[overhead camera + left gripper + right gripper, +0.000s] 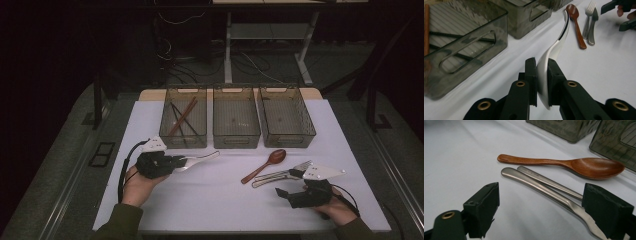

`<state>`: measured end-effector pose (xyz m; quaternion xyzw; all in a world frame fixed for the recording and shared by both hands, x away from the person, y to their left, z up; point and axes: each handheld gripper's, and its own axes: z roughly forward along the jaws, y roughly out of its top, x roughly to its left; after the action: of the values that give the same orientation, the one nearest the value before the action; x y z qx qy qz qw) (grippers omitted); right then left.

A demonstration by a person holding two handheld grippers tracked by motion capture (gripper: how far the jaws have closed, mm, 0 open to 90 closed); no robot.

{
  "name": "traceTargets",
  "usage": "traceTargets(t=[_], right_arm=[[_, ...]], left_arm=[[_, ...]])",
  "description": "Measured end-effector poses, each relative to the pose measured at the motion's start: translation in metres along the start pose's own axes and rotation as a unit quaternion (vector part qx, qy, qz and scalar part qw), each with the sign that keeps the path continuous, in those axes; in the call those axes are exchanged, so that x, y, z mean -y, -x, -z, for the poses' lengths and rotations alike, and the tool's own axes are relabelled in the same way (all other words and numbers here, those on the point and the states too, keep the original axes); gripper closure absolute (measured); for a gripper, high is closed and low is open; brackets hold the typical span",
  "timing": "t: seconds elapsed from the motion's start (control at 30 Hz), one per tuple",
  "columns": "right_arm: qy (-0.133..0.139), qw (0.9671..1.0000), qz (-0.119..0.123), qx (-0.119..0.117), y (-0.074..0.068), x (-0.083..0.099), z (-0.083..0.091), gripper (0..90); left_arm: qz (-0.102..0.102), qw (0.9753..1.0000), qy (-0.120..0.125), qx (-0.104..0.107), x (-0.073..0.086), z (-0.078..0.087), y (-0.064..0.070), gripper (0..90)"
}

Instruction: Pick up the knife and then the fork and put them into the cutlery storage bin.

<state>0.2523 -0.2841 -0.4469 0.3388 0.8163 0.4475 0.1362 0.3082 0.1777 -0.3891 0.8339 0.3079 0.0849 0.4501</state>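
Observation:
My left gripper (180, 161) is shut on the bowl end of a white ceramic spoon (202, 158), held just above the white table in front of the left bin. In the left gripper view the white spoon (555, 46) stands on edge between the jaws of my left gripper (541, 75), its handle pointing away. My right gripper (287, 182) is open at the front right. Between its wide jaws lie a metal knife (536, 182) and a fork handle (549, 179) on the table, under my right gripper (544, 201). A wooden spoon (564, 163) lies just beyond them.
Three smoky see-through bins stand in a row at the back. The left bin (183, 141) holds brown and black chopsticks (181, 117). The middle bin (236, 141) and the right bin (287, 141) look bare inside. The wooden spoon (265, 165), fork and knife (280, 175) lie right of centre.

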Motion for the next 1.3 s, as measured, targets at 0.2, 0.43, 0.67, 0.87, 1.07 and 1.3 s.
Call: traceTargets(t=[0.2, 0.43, 0.67, 0.87, 1.07, 1.3], right_arm=[[0.001, 1.0, 0.003, 0.0, -0.001, -0.002, -0.001, 14.3], [0.001, 1.0, 0.001, 0.005, -0.003, 0.0, 0.004, 14.3], [0.005, 0.9999, -0.002, 0.009, -0.006, 0.003, 0.01, 14.3], [0.011, 0.9999, -0.005, 0.007, -0.003, 0.002, 0.012, 14.3], [0.009, 0.9999, -0.008, 0.006, -0.001, 0.003, 0.01, 14.3], [0.009, 0.9999, -0.009, 0.002, 0.001, 0.004, 0.008, 14.3]], left_arm=[[-0.01, 0.9999, 0.004, 0.012, -0.014, -0.009, 0.003, 80.7], [-0.025, 0.9996, 0.001, 0.016, -0.036, -0.024, 0.008, 80.7], [-0.042, 0.9988, -0.006, 0.024, -0.056, -0.044, 0.014, 80.7], [-0.054, 0.9978, -0.007, 0.037, -0.078, -0.064, 0.014, 80.7], [-0.07, 0.9969, -0.007, 0.036, -0.1, -0.08, 0.011, 80.7], [-0.081, 0.9966, -0.012, 0.016, -0.121, -0.098, -0.002, 80.6]])
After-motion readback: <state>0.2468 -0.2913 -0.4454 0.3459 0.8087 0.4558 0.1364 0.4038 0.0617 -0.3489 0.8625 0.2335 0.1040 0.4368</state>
